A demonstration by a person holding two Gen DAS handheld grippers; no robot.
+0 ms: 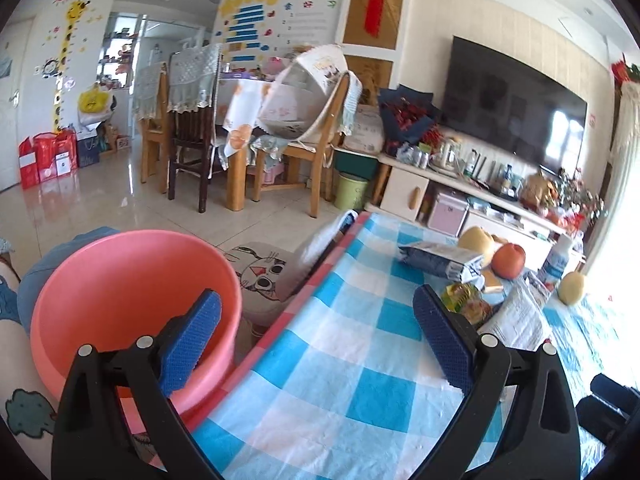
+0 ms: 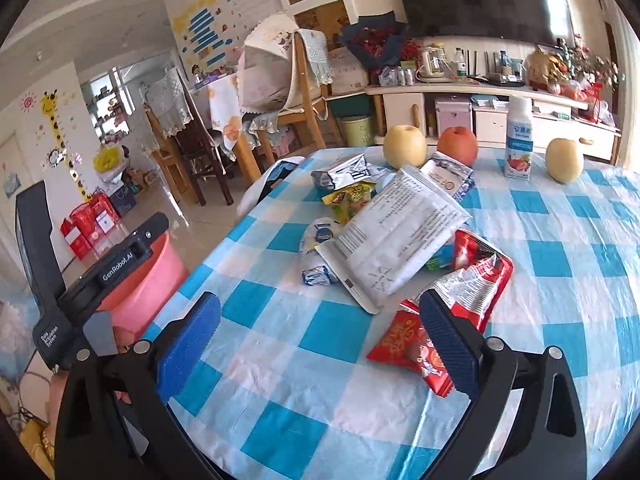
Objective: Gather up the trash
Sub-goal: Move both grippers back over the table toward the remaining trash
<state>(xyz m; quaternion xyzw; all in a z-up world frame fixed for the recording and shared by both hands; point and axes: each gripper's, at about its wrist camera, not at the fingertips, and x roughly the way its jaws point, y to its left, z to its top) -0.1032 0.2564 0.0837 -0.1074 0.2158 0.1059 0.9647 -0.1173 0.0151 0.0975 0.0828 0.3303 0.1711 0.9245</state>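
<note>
**Wrappers heaped on a checked surface, pink bin at its edge**

A blue-and-white checked cloth covers the surface (image 2: pixel 360 360). Mid-surface lies the trash: a large white printed pouch (image 2: pixel 396 236), a red snack bag (image 2: pixel 476 276), a small red packet (image 2: pixel 412 348) and a yellow-green wrapper (image 2: pixel 348 196). Behind stand two pale pears, an apple (image 2: pixel 458 146) and a yoghurt bottle (image 2: pixel 519 140). The pink bin (image 1: pixel 132 300) sits beside the surface's left edge. Both the left gripper (image 1: pixel 316 340) and right gripper (image 2: pixel 320 340) have jaws spread wide, holding nothing. Beyond: dining chairs, TV (image 1: pixel 516 108), tiled floor.
</note>
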